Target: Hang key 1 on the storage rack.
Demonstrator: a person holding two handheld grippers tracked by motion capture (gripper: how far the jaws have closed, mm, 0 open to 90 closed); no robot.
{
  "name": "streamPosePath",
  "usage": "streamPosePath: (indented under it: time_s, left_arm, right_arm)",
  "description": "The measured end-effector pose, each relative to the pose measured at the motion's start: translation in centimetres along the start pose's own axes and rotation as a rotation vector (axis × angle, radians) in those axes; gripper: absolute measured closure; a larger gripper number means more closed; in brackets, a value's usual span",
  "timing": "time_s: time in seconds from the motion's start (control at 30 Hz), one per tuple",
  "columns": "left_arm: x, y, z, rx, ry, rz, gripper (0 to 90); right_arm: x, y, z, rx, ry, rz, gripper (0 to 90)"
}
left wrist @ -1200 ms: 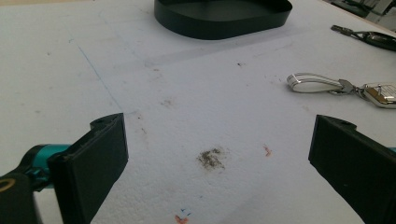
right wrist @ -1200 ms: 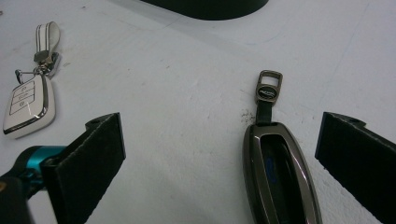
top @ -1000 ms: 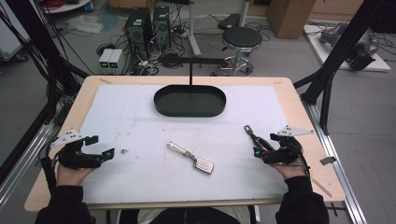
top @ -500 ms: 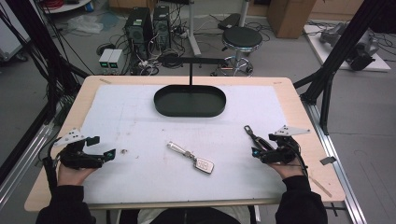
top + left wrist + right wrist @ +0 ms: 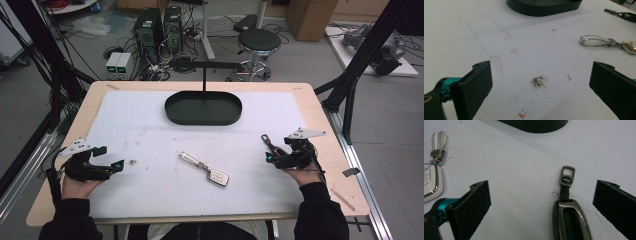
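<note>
Lying between the wide-open jaws of the right hand-held gripper (image 5: 541, 210), the dark key fob (image 5: 570, 217) rests ungrasped.

Grey floor beyond the table (image 5: 320, 107) — a round black stool (image 5: 258, 41), two computer towers (image 5: 158, 26), tangled cables.

We note a glossy dark metal key fob (image 5: 571, 220), a shiny white-and-chrome key fob (image 5: 218, 176), a matt black tray (image 5: 203, 107), and a rough white foam mat (image 5: 150, 125).

White-topped table (image 5: 140, 115), black oval tray (image 5: 203, 108), white key fob (image 5: 218, 176), dark key fob (image 5: 570, 220)
</note>
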State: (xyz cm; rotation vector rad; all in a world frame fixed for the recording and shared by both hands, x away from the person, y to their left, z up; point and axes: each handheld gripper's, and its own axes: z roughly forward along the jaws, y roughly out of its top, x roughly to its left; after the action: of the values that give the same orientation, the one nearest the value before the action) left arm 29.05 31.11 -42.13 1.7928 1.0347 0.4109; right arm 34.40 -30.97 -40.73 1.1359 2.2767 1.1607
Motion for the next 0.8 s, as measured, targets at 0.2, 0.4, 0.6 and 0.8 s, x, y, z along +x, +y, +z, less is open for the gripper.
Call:
streamPosePath:
  time_s: [0.2,0.4,0.6,0.8]
  left_arm:
    - [0.0,0.0,0.1,0.003,0.0,-0.001,5.1]
    - [0.1,0.0,0.1,0.0,-0.001,-0.004,5.1]
    - [0.1,0.0,0.2,-0.001,-0.002,-0.003,5.1]
    - [0.1,0.0,0.2,-0.002,-0.004,-0.003,5.1]
  right_arm:
    - [-0.4,1.6,0.5,0.028,-0.01,-0.023,0.8]
    - [-0.6,3.3,1.5,0.069,-0.02,-0.058,0.8]
    - [0.3,4.5,2.5,0.067,0.005,-0.074,0.8]
    - [2.9,7.0,4.1,0.071,0.056,-0.142,0.8]
